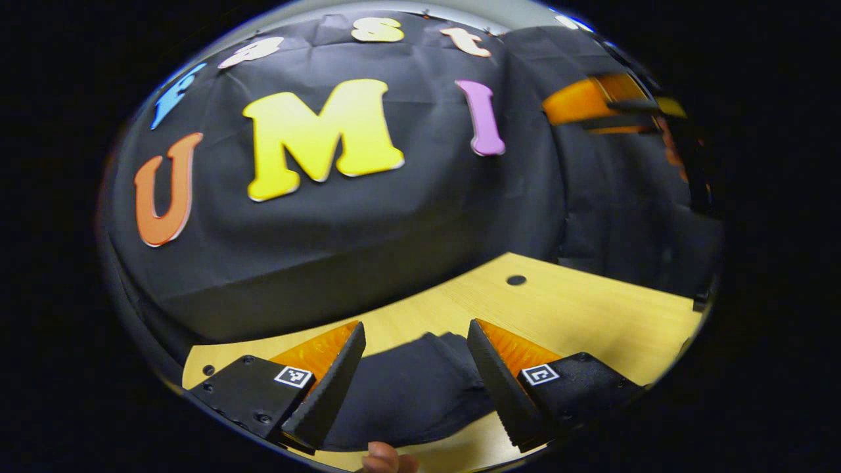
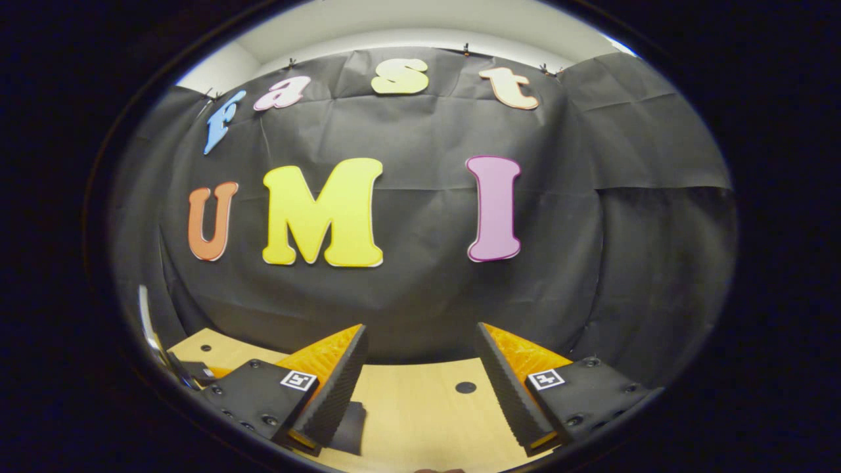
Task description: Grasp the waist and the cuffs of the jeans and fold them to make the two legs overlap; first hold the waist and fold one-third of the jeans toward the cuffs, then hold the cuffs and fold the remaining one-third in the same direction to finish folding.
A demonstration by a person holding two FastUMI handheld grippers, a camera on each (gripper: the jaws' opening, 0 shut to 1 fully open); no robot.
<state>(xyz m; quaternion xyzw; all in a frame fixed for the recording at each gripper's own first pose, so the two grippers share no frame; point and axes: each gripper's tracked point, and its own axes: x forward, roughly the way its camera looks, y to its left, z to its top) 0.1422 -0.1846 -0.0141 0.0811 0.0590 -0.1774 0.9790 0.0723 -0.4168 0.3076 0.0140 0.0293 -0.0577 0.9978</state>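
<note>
In the left gripper view, the dark jeans (image 1: 401, 387) lie bunched on the wooden table (image 1: 578, 309), just below and between my left gripper's fingers. My left gripper (image 1: 416, 325) is open above the cloth, its jaws wide apart and not touching it. A fingertip (image 1: 387, 460) shows at the bottom edge. The right gripper (image 1: 591, 105) hangs high at the upper right, held by a hand. In the right gripper view, my right gripper (image 2: 421, 326) is open over bare table (image 2: 420, 407) with nothing between its fingers. A dark patch (image 2: 351, 427) lies beside its left finger; I cannot tell what it is.
The black cloth wall (image 1: 368, 236) stands close behind the table's far edge. Round holes (image 1: 516, 280) (image 2: 465, 387) mark the tabletop. A thin metal bar (image 2: 150, 338) runs along the left edge of the right gripper view.
</note>
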